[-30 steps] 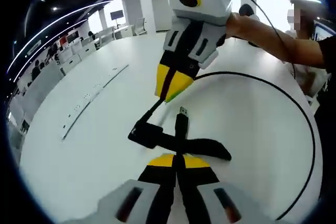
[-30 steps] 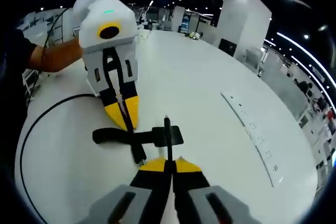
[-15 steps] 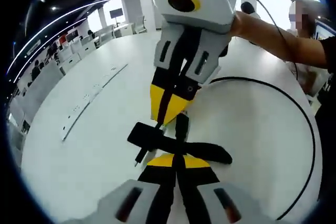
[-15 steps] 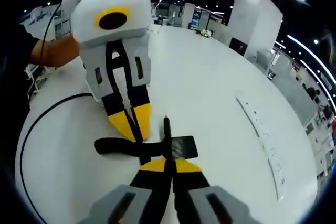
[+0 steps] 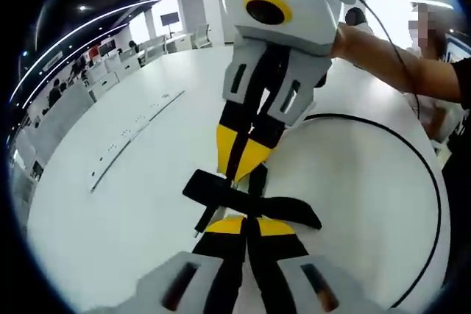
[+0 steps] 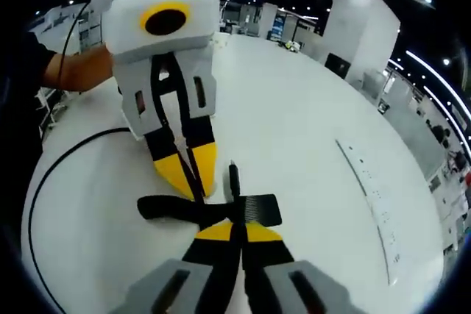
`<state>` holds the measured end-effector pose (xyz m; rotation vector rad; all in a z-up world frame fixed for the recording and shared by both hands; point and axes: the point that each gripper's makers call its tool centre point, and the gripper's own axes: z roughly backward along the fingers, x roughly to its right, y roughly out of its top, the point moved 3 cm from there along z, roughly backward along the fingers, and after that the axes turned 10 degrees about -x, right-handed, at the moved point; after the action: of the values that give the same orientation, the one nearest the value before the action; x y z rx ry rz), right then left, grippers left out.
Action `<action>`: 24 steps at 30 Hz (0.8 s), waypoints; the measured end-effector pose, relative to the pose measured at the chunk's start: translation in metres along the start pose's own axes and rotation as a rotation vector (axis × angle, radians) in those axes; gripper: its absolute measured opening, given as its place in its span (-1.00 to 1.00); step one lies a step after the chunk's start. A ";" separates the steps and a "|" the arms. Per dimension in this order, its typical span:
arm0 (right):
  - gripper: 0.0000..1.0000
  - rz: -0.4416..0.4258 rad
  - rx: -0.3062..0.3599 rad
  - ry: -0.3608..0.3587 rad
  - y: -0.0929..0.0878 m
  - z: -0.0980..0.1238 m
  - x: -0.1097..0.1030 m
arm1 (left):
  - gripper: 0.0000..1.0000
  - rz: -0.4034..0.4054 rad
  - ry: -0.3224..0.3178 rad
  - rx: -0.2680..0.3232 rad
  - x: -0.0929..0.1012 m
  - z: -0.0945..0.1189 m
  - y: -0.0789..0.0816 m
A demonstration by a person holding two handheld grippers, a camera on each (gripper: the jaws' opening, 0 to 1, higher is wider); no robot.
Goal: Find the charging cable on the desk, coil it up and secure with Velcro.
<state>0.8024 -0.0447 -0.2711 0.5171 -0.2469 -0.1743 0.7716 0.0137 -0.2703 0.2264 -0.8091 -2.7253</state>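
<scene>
- Your left gripper [image 5: 248,220] is pinched tight on the black cable [image 5: 434,182] on the white desk [image 5: 132,182].
- Your right gripper [image 6: 234,227] pinches it too, by the Velcro strap [image 6: 254,207].
- The left gripper view shows the cable's big loop.

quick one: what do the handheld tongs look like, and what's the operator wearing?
Both tongs, the left gripper and the right gripper, have white-grey bodies, black jaws with yellow tips and a yellow-ringed lens box. A thin black lead runs between the left one's jaws. The person's sleeve is black.

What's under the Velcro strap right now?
The cable crosses the Velcro strap, white desk around it. The crossing is covered by the strap and both grippers' tips, left, right.
</scene>
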 end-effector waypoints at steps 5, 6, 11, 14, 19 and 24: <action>-0.91 0.003 -0.005 0.001 -0.001 0.001 -0.001 | -0.80 0.013 0.012 0.022 -0.002 0.007 0.002; -0.91 0.003 -0.005 0.002 -0.001 0.001 0.000 | -0.79 0.016 0.015 0.026 -0.003 0.008 0.002; -0.91 0.006 -0.006 0.002 -0.001 0.000 0.000 | -0.79 0.028 0.030 0.036 -0.005 0.014 -0.001; -0.91 0.016 -0.014 -0.001 -0.001 -0.001 0.000 | -0.79 0.041 0.051 0.065 -0.010 0.020 0.000; -0.90 0.029 -0.024 0.002 -0.001 -0.003 -0.002 | -0.78 0.060 0.114 0.127 -0.027 0.028 0.006; -0.90 0.037 -0.028 0.011 -0.002 -0.003 -0.004 | -0.82 0.034 0.110 0.090 -0.033 0.015 0.005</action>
<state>0.7986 -0.0444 -0.2753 0.4855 -0.2427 -0.1387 0.8001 0.0277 -0.2535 0.3750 -0.8964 -2.6218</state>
